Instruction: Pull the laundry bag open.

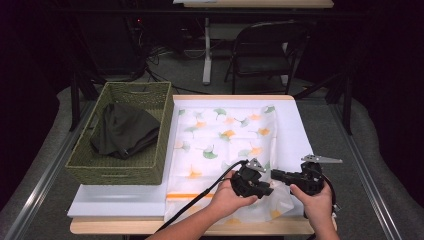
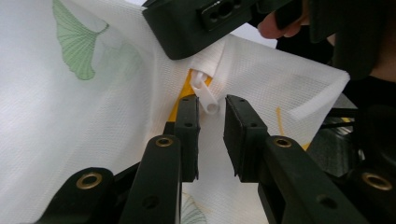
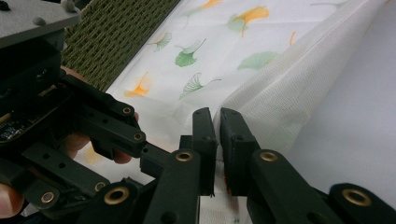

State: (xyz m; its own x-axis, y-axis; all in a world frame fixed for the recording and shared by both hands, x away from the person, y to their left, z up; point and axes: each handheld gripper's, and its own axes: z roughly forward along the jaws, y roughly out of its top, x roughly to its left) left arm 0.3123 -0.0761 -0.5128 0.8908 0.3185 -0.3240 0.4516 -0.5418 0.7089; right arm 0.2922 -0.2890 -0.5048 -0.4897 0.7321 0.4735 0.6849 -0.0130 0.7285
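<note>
Left hand-held gripper, bottom centre of the left gripper view: jaws slightly spread either side of a white zipper pull on the white ginkgo-print mesh bag, not yet pinching it. Right hand-held gripper, bottom centre of the right gripper view: jaws pressed together on the bag's raised edge. Bag lies flat on the desk in the centre of the high view, lower right corner lifted; green woven basket holding dark cloth at left.

Bag's near corner hidden behind both claws. Dark cloth partly concealed by basket wall. Chair indistinct in darkness.
</note>
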